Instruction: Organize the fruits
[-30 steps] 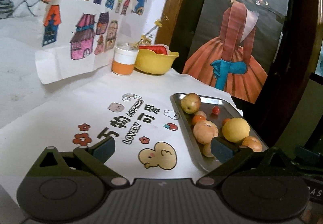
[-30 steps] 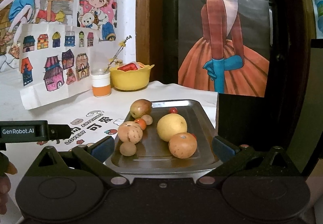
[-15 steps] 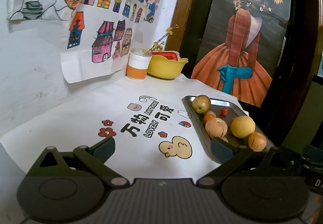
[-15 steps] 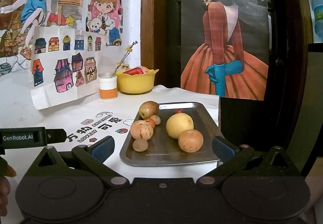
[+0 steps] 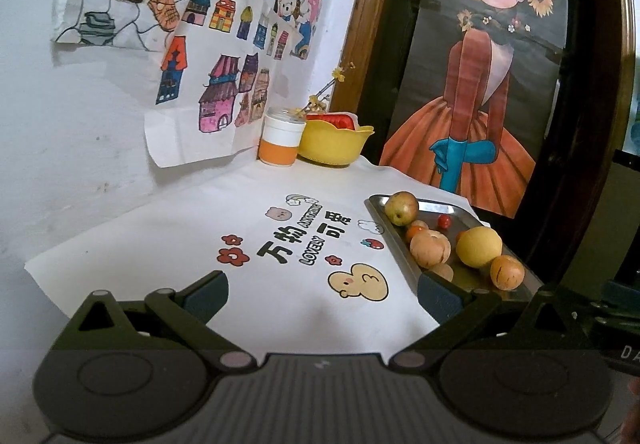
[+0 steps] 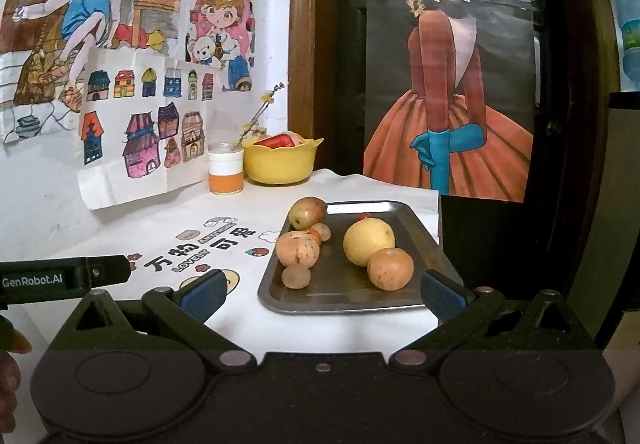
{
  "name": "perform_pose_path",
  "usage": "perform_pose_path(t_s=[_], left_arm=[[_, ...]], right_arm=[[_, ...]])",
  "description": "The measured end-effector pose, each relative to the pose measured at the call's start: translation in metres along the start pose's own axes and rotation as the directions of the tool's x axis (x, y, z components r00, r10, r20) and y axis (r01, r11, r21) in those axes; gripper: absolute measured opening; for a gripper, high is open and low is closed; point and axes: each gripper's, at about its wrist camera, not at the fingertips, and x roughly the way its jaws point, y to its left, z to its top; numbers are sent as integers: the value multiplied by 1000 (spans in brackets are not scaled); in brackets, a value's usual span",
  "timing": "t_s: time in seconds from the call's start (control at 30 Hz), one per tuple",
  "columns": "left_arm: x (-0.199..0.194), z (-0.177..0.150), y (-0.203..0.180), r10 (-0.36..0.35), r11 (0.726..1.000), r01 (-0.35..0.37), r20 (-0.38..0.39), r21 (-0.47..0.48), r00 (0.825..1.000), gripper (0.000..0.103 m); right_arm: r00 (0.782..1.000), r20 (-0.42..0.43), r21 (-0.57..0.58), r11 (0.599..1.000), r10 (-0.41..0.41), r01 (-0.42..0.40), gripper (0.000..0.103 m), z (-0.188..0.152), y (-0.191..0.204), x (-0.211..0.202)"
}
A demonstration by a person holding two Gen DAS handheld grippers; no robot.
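— What is behind the table?

— A white wall [image 6: 40, 180] at nine o'clock, hung with coloured drawings [image 6: 132, 124] of houses and children. At twelve, a brown wooden frame [image 6: 300, 44].

— And to the right?

— A dark panel carrying a poster [image 6: 452, 84] of a girl in an orange dress, at one o'clock. The light is dim and warm.

The left gripper [image 5: 322, 294] hangs wide apart and empty above a white printed cloth [image 5: 200, 244] covering the worktop. To its right, a rectangular steel tray [image 5: 400, 248] carries a large yellow fruit [image 5: 479, 246], a reddish-green apple [image 5: 401, 208] and orange fruits. A scalloped yellow plastic bowl [image 5: 334, 144] stands beside an orange-and-white jar [image 5: 280, 142] by the wall.
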Motion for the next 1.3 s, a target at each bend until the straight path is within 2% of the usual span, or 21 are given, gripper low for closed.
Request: perform_pose_path(t_s=[0.33,0.63,1.07,1.3], left_arm=[[-8,-12,14,13,1000,-13,26,-10,1000,103],[-16,-22,21,27,999,-28,79,16,997,103],[-23,-37,24,20,998,-25,96,52,995,103],[-26,-38,27,35,998,-39,97,40,995,103]], right_arm=[[1000,11,-8,1000,9,-9,102,-10,13,-4],[1000,18,2,1000,6,-6,102,-22,16,-7],[999,47,21,1000,-17,16,102,-37,18,-14],[999,46,27,1000,-15,14,102,-42,19,-15]])
